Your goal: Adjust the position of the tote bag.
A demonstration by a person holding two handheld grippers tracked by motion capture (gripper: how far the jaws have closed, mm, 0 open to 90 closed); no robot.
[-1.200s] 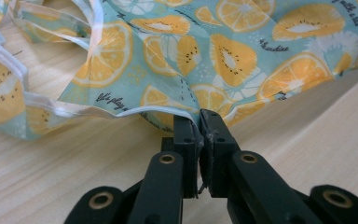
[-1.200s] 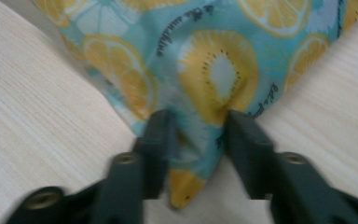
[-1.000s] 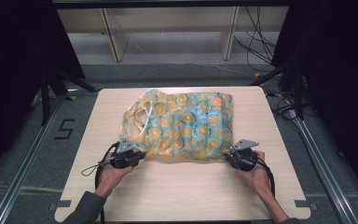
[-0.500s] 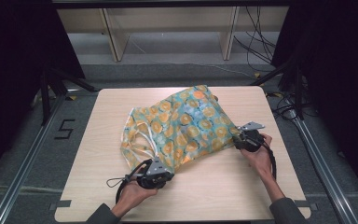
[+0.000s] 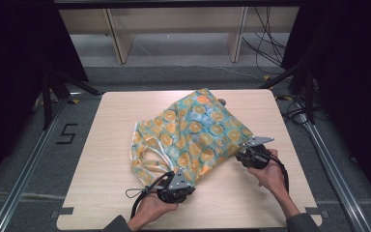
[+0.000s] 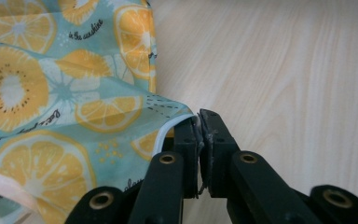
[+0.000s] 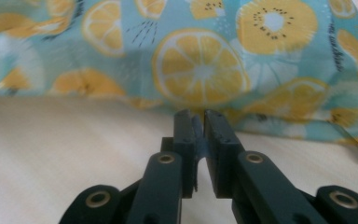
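Left gripper view: left claw pinches bag + cord.

From my seat at the controls, the lemon-print bag lies slantwise over the middle of the table and is the one bulk in the way; its white cord loops spill off its left edge onto the wood. I see bare wood along the left side, across the far left corner, and in the near strip between my left gripper and right gripper. Both sit pinched on the bag's near corners, so the cloth blocks any push forward. The right edge beyond the right gripper is open.
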